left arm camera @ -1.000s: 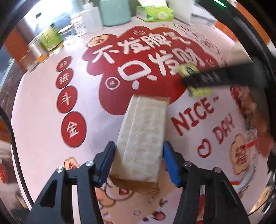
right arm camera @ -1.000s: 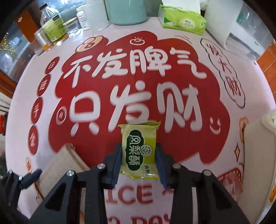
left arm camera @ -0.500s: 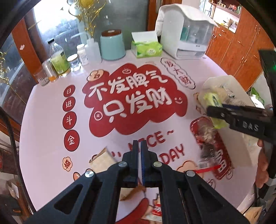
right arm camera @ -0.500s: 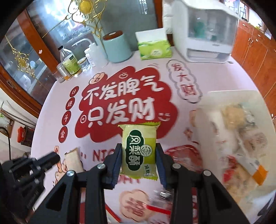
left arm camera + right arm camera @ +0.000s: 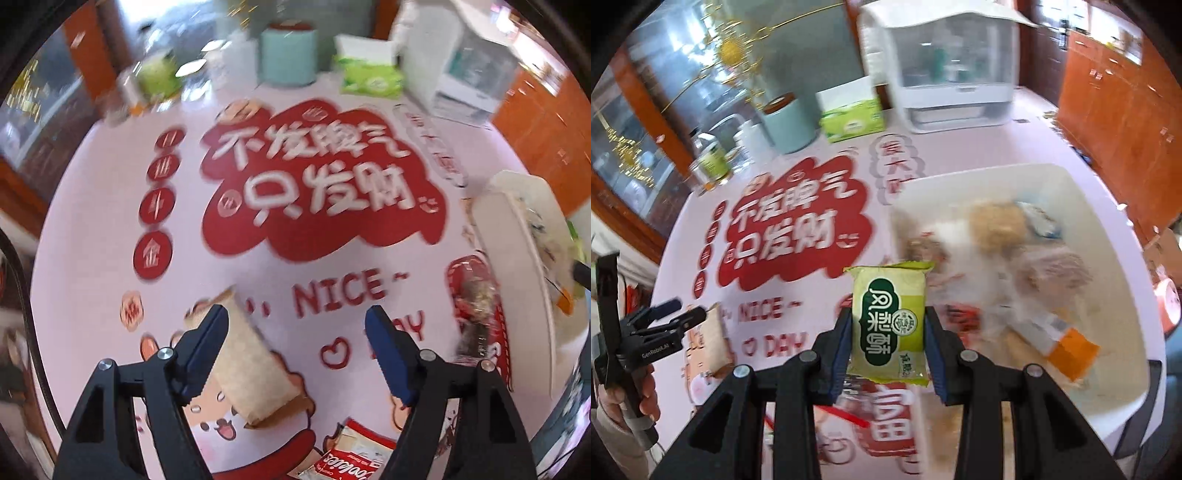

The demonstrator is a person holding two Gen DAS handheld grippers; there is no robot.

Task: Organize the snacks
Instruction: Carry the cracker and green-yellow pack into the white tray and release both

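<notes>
My right gripper point(image 5: 888, 334) is shut on a green snack packet point(image 5: 889, 321) and holds it above the near-left edge of a white bin point(image 5: 1108, 236) that holds several wrapped snacks. My left gripper point(image 5: 295, 343) is open and low over the table. A beige wrapped bar point(image 5: 248, 365) lies on the table under and beside its left finger point(image 5: 205, 343), not between the pads. The bin also shows at the right in the left wrist view point(image 5: 517, 280). The left gripper shows at the far left in the right wrist view point(image 5: 679, 314).
A red snack packet point(image 5: 476, 306) lies by the bin's left wall. A red-and-white packet point(image 5: 347, 458) lies at the near table edge. At the back stand a teal canister point(image 5: 288, 55), a green tissue box point(image 5: 369, 74), bottles and a white appliance point(image 5: 945, 70).
The left gripper let go of the beige bar, shut briefly while raised, and now stands open low beside the bar. The right gripper carried the green packet right, to over the bin's edge.
</notes>
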